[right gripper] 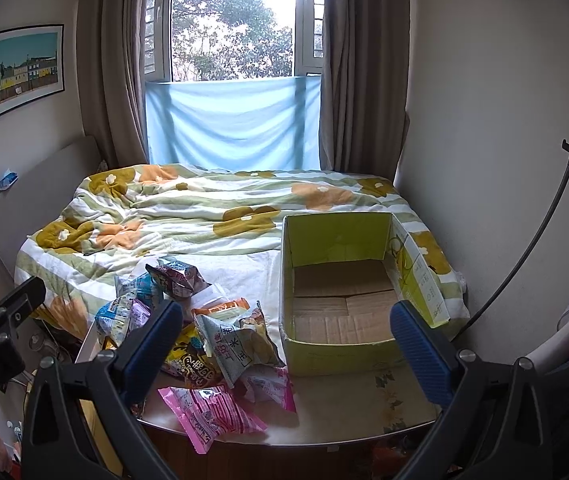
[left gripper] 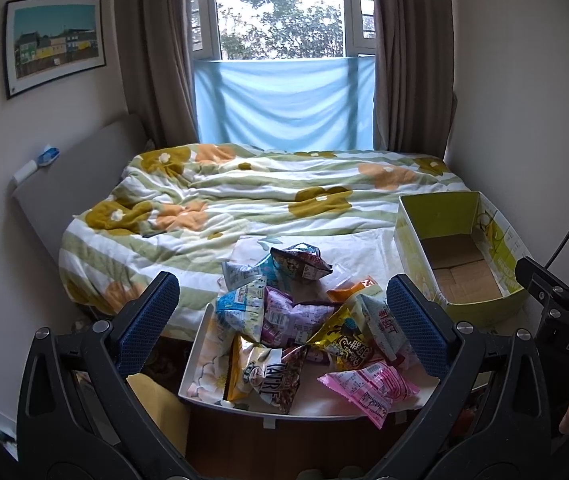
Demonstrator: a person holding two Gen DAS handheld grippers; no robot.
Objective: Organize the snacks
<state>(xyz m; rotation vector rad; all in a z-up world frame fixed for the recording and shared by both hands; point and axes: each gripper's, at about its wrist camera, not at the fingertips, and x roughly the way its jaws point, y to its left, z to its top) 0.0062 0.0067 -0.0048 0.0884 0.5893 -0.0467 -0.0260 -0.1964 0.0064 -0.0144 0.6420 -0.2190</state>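
Cardboard box sits bare-floored at the right of the tray, snack packets heaped to its left. Left gripper hovers directly over the heap, nearer than the right gripper; both gape wide, holding nothing.

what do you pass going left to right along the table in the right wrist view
blue and white snack packet → yellow and black snack bag → grey-white chip bag → open yellow-green cardboard box, which has nothing in it. The pink packet sits nearer the table's front edge, below the pile, so I left it out.
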